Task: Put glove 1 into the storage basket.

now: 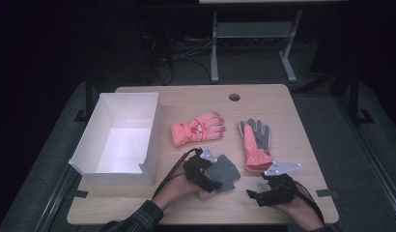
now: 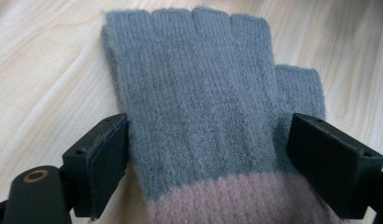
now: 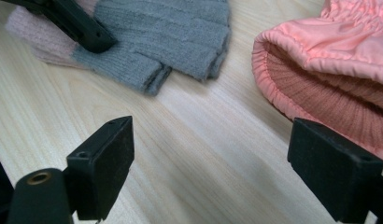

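Straddling the grey knit glove (image 2: 199, 102) near the front edge of the table (image 1: 292, 198), the left hand-held gripper (image 1: 211, 180) has its jaws spread wide, one on each side of the glove's palm just above the pink cuff; the left pad lies at the knit's edge and the right stands slightly off it, so the glove lies loose on the wood and nothing is gripped. The right hand-held gripper (image 3: 210, 168) hovers low beside it, jaws likewise wide apart with bare wood between them, holding nothing; the cuff of the pink-and-grey padded glove (image 3: 329, 70) lies just beyond its right jaw. In the right gripper view the grey knit seems to lie in two layers, which may be a pair stacked, though I cannot tell for sure. Judging by the layout, the work looks to be putting gloves into the white box (image 1: 152, 125) on the left side of the table; its inside appears empty, so the sorting seems barely begun, with the knit glove, the padded glove and a second pink glove (image 1: 196, 128) mid-table all still out. The box's near wall has a low notch, and its open top is free. Open wood runs between the gloves and toward the far edge with its cable hole (image 1: 234, 97).
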### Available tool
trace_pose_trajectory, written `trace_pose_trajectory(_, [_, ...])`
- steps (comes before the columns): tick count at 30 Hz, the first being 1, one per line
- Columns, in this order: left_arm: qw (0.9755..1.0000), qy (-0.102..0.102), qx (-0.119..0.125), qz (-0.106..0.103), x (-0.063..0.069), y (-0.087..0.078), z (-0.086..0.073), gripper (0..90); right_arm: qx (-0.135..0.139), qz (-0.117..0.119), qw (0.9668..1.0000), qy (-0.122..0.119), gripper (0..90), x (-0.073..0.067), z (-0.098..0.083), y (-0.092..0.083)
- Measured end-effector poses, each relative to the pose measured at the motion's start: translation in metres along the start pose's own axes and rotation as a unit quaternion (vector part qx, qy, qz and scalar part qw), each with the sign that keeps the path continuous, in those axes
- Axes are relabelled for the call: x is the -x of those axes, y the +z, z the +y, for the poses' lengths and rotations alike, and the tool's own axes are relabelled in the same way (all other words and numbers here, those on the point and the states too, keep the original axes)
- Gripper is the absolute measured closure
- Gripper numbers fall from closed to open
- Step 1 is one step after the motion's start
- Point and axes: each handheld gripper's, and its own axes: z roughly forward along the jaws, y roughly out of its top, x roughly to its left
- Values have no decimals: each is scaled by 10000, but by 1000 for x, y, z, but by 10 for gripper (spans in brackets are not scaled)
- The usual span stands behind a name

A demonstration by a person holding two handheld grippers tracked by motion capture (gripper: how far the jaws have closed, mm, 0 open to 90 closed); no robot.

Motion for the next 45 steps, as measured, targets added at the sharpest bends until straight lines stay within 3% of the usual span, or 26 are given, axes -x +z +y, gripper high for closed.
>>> trace_pose_trajectory(1, [10000, -72, 67, -9, 1, 1, -1, 142, 21, -41, 10000, -33, 141, 0, 0, 0])
trace_pose_trajectory(5, [10000, 23, 6, 7, 0, -1, -1, 163, 108, -67, 9999, -68, 141, 0, 1, -1])
trace_pose_trajectory(9, [9999, 72, 19, -146, 2, -3, 0, 349, 144, -122, 9998, -46, 141, -1, 1, -2])
trace_pose_trajectory(10, [9998, 31, 8, -207, 3, -3, 1, 349, 150, -125, 9998, -41, 141, -1, 1, -2])
trace_pose_trajectory(12, [9990, -39, -30, -436, 1, -4, 2, 495, 167, -127, 9998, -43, 141, -1, 1, -2])
trace_pose_trajectory(13, [9990, -39, -30, -436, 1, -4, 2, 536, 167, -127, 9998, -43, 141, -1, 1, -2])
trace_pose_trajectory(16, [9980, -110, -77, -623, -1, -4, 3, 600, 178, -121, 9998, -37, 141, -1, 1, -1])
trace_pose_trajectory(27, [9970, -240, -66, -739, -3, -18, 9, 638, 221, -65, 9997, -37, 139, -1, 1, -1])
trace_pose_trajectory(37, [9970, -476, 76, -609, -10, -53, 18, 638, 253, -91, 9996, -59, 138, -2, 2, -2])
trace_pose_trajectory(38, [9965, -597, 114, -567, -12, -61, 21, 638, 239, -92, 9997, -64, 139, -2, 2, -2])
trace_pose_trajectory(45, [9964, -640, 213, -513, -17, -83, 31, 638, 237, -60, 9997, -35, 139, -2, 2, -1])
